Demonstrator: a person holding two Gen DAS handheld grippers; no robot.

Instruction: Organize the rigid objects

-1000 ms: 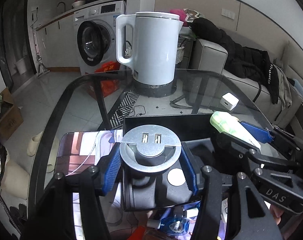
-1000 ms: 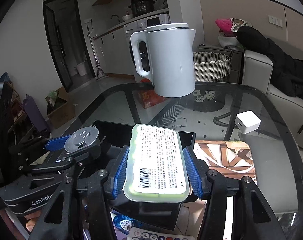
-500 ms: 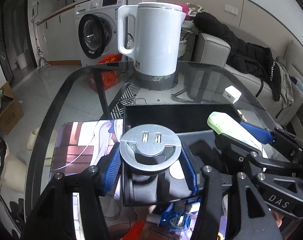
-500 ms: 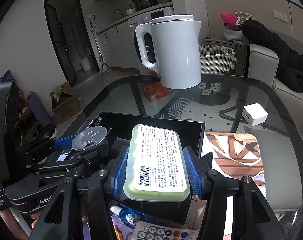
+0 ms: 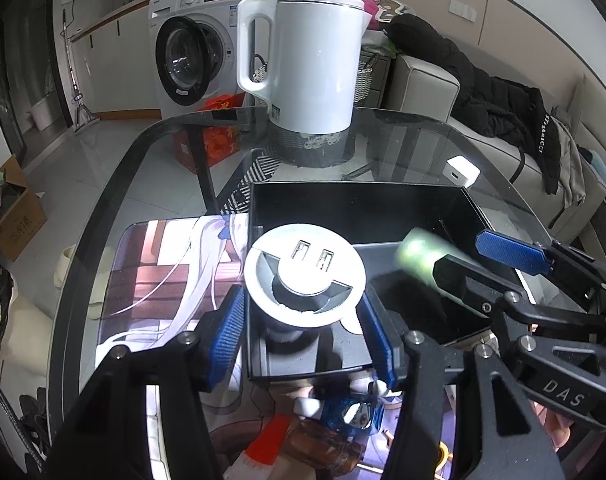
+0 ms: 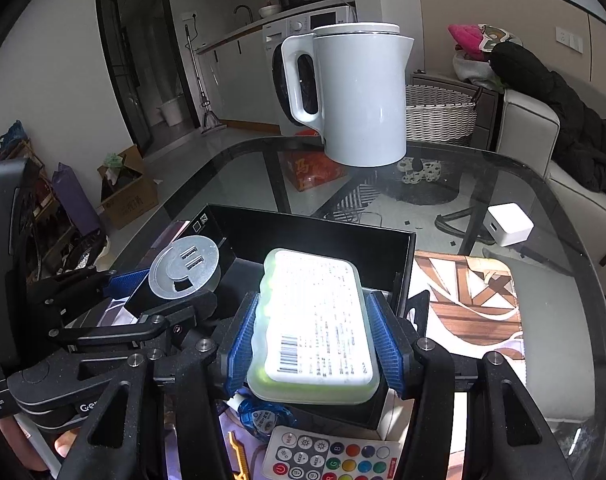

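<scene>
My left gripper [image 5: 303, 332] is shut on a round silver USB socket hub [image 5: 305, 276] and holds it over the near left part of a black open box [image 5: 355, 204]. My right gripper [image 6: 315, 344] is shut on a pale green plastic case with a white label [image 6: 315, 320], held over the near right part of the same box [image 6: 315, 228]. The hub also shows in the right wrist view [image 6: 183, 266]. The green case shows blurred in the left wrist view [image 5: 419, 256].
A white electric kettle [image 5: 315, 64] stands at the far side of the glass table [image 5: 143, 152]. A white charger cube [image 6: 509, 224] lies at the right. Picture mats [image 6: 471, 304] flank the box. A colour-button remote [image 6: 327, 458], a blue bottle cap [image 5: 353, 412] and a brown bottle [image 5: 315, 446] lie close in.
Both grippers have risen and tilted down a little with their objects still held. The box interior shows more, and the kettle sits lower in view.
</scene>
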